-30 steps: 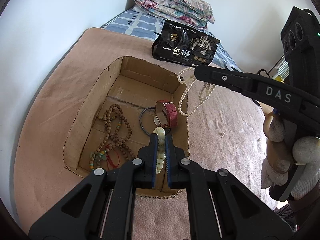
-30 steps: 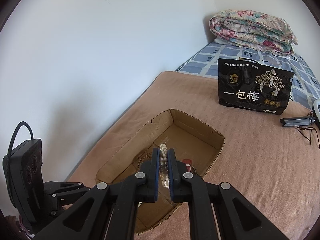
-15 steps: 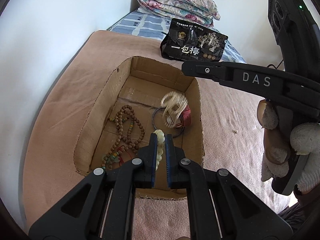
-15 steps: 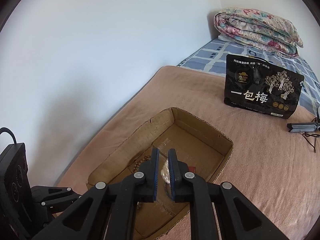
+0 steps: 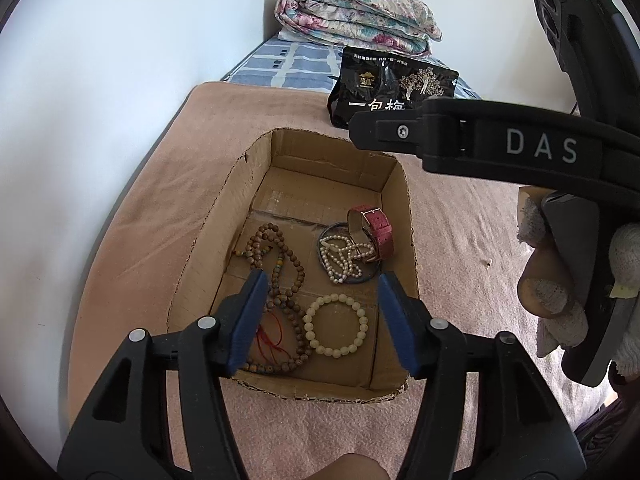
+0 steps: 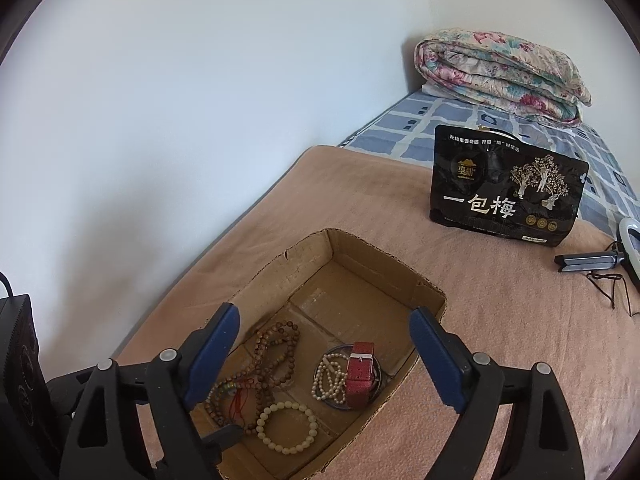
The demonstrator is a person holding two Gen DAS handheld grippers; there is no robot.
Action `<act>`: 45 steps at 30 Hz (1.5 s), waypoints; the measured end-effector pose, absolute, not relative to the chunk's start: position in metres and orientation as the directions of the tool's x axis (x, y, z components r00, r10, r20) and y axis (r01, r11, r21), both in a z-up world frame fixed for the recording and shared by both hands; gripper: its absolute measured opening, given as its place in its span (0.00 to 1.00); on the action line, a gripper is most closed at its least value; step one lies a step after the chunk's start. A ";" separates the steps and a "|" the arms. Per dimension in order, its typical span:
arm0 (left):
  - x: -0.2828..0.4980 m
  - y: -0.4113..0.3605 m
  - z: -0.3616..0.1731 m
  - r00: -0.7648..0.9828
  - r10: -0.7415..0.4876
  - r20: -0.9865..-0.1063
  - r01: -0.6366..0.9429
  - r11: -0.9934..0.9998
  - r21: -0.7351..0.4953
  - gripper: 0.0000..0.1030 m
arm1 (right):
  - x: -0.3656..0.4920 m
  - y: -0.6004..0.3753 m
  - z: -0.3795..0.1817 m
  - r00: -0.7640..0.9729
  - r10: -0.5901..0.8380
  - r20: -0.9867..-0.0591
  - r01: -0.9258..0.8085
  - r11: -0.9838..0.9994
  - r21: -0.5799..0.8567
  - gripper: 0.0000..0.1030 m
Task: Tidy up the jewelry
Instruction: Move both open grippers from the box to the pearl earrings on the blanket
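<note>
An open cardboard box (image 5: 400, 216) (image 6: 348, 252) sits on the pink blanket. Inside lie a cream bead bracelet (image 5: 335, 326) (image 6: 286, 427), a white pearl necklace (image 5: 343, 258) (image 6: 329, 378), brown wooden prayer beads (image 5: 282, 276) (image 6: 272, 356), a red-strapped watch (image 5: 374, 228) (image 6: 360, 372) and a dark bangle (image 5: 326, 234). My left gripper (image 5: 322, 316) is open and empty just above the bracelet. My right gripper (image 6: 324, 354) is open and empty above the box; its finger shows in the left wrist view (image 5: 460, 140).
A black snack bag (image 5: 384, 88) (image 6: 508, 192) stands beyond the box. A folded floral quilt (image 5: 356, 14) (image 6: 500, 68) lies at the far end on a blue checked sheet (image 6: 400, 136). A white wall runs along the left. A small stand with cable (image 6: 592, 260) lies at right.
Both grippers have opened. The cream bracelet dropped from the left gripper and the pearl necklace from the right; both now lie in the box.
</note>
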State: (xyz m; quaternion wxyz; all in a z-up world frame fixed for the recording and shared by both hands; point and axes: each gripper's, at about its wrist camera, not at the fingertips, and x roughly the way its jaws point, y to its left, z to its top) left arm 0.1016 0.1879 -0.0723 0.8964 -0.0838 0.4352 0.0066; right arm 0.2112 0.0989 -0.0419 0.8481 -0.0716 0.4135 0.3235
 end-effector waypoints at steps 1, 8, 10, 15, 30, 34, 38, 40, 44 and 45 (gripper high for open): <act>0.101 0.187 -0.072 0.623 -0.056 -0.780 -0.085 0.987 -0.139 0.58 | 0.211 0.099 -0.042 0.451 0.486 -0.748 -0.607 0.782 0.141 0.89; 0.100 0.184 -0.069 0.628 -0.044 -0.777 -0.080 0.989 -0.120 0.59 | 0.209 0.090 -0.038 0.461 0.484 -0.743 -0.595 0.790 0.145 0.90; 0.100 0.183 -0.067 0.631 -0.040 -0.774 -0.078 0.990 -0.115 0.59 | 0.208 0.087 -0.036 0.465 0.482 -0.743 -0.594 0.792 0.142 0.90; 0.097 0.179 -0.064 0.635 -0.037 -0.772 -0.071 0.992 -0.105 0.59 | 0.204 0.077 -0.029 0.479 0.476 -0.738 -0.590 0.797 0.131 0.90; 0.090 0.160 -0.048 0.649 -0.056 -0.759 -0.024 0.995 -0.093 0.59 | 0.192 0.023 -0.003 0.528 0.465 -0.710 -0.561 0.819 0.119 0.91; 0.089 0.150 -0.043 0.652 -0.065 -0.756 -0.002 0.996 -0.088 0.59 | 0.190 -0.001 0.005 0.542 0.461 -0.703 -0.545 0.829 0.123 0.91; 0.090 0.135 -0.039 0.656 -0.076 -0.751 0.018 0.996 -0.084 0.59 | 0.188 -0.028 0.012 0.562 0.445 -0.697 -0.524 0.844 0.117 0.92; 0.090 0.128 -0.037 0.658 -0.090 -0.748 0.029 0.995 -0.094 0.59 | 0.186 -0.043 0.015 0.574 0.435 -0.694 -0.509 0.853 0.114 0.92; 0.092 0.111 -0.036 0.659 -0.116 -0.743 0.059 0.993 -0.103 0.59 | 0.183 -0.075 0.020 0.588 0.419 -0.692 -0.480 0.869 0.118 0.92; 0.093 0.105 -0.036 0.660 -0.120 -0.741 0.068 0.993 -0.101 0.59 | 0.183 -0.083 0.022 0.592 0.415 -0.691 -0.471 0.874 0.120 0.92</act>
